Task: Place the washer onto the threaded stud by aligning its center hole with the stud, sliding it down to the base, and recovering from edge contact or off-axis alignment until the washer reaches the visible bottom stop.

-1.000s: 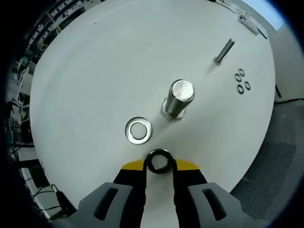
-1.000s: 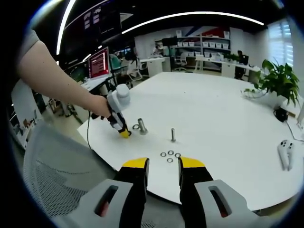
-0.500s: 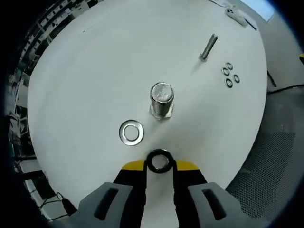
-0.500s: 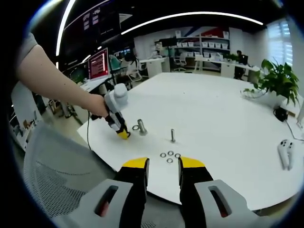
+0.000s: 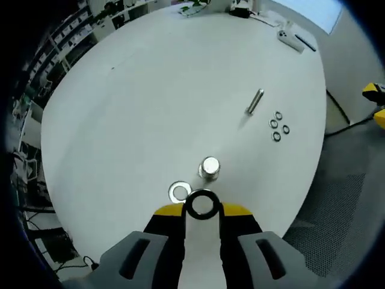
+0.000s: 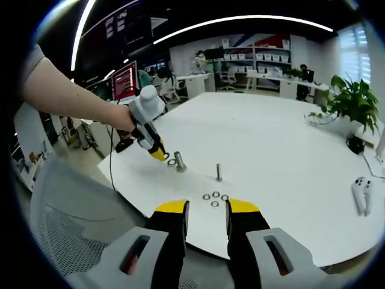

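Note:
In the left gripper view my left gripper (image 5: 203,208) is shut on a dark ring washer (image 5: 201,205), held edge-to-edge between the yellow tips. It hovers well above the white table, just short of the thick upright threaded stud (image 5: 209,168). A silver washer (image 5: 179,192) lies flat beside the stud's base. The right gripper view has the left gripper (image 6: 159,155) in a person's hand, up in the air close to the stud (image 6: 179,161) and the silver washer (image 6: 172,161). My right gripper (image 6: 207,212) stands open near the table's edge, with nothing between its fingers.
A thin upright stud (image 5: 255,102) (image 6: 219,171) and several small washers (image 5: 278,125) (image 6: 215,197) sit farther along the round white table (image 5: 150,90). A white controller (image 6: 361,192) and a potted plant (image 6: 352,102) are at the far side. A mesh chair (image 6: 66,241) stands beside the table's edge.
The left gripper has risen from the table with the dark washer still in it, so the stud and silver washer look smaller. The right gripper has not moved.

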A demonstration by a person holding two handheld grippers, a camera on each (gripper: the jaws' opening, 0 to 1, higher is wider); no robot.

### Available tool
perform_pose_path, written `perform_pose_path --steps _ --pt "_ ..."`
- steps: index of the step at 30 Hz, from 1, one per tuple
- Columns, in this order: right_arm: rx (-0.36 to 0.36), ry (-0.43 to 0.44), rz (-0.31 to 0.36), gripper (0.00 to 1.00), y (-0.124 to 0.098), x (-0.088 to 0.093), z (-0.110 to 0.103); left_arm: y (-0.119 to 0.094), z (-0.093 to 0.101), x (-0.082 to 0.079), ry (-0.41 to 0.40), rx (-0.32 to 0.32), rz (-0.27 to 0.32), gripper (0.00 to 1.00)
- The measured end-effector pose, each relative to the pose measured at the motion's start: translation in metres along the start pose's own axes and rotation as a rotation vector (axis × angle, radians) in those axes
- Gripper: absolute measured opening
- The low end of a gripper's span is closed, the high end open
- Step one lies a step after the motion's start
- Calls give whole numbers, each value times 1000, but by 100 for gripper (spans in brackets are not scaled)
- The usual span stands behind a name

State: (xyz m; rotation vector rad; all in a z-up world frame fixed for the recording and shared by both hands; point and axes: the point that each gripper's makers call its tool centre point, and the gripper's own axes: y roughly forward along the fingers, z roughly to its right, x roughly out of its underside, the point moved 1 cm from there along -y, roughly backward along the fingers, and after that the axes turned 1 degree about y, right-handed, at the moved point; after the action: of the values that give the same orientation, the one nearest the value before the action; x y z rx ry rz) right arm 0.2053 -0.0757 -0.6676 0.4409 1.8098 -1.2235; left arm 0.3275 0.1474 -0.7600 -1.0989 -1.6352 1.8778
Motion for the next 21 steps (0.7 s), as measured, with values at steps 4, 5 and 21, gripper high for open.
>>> perform_pose_path --steps 4,5,21 --pt "0 0 1 27 0 0 0 -4 1 -7 29 11 7 18" --pt "0 0 1 27 0 0 0 -6 2 -10 34 12 13 18" --pt "9 6 5 27 -1 0 2 3 7 -33 98 24 13 18"
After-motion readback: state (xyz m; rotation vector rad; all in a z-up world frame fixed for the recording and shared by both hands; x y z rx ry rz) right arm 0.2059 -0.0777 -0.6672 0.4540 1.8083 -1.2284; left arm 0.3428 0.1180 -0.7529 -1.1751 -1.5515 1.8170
